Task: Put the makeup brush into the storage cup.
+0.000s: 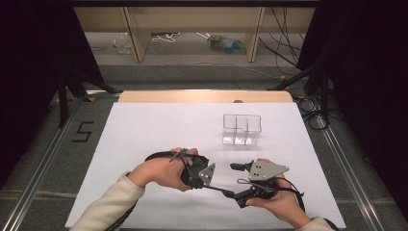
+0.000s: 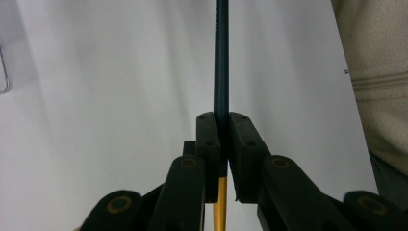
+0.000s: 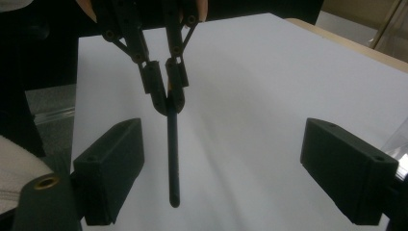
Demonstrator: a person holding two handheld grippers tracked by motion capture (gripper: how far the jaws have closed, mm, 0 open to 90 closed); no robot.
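Note:
My left gripper is shut on a thin dark pen, whose yellow rear part sticks out behind the pads. In the high view the left gripper points right, low over the white sheet. The right gripper faces it from the right. In the right gripper view the pen hangs from the left gripper, tip toward the camera. My right gripper is open wide. The pen's free end lies between its pads, nearer the left one, touching neither.
A clear plastic box with compartments stands on the white sheet behind the grippers. The wooden table edge runs along the back. Black stands and cables flank the table on the floor.

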